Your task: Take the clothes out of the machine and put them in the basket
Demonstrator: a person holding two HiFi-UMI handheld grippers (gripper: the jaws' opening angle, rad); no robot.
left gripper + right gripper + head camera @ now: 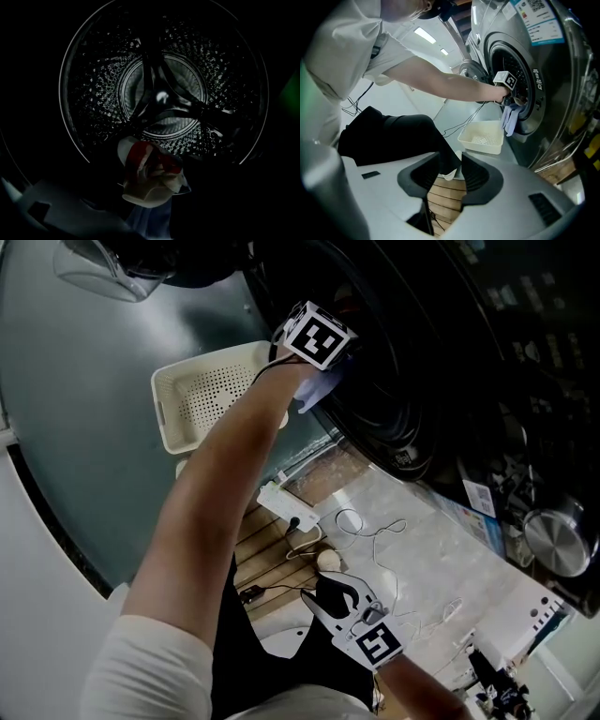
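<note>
Left tongs (516,96) and right tongs (450,180) both apart, empty; soft, light-looking red-white garment (150,173), probably best pinched mid-bunch.

Bare left arm (220,474), white short sleeve (141,667) at the shoulder, stretched straight out toward far right. Left gripper (328,343), topped by a black-and-white marker cube (317,336), points away and slightly down. Its jaws are wide apart, pressing on nothing. Right gripper (339,596), white body with black jaws, held low and near, close to the lap, angled down. Jaws apart, nothing between them. Right wrist (412,679) at near edge.
</note>
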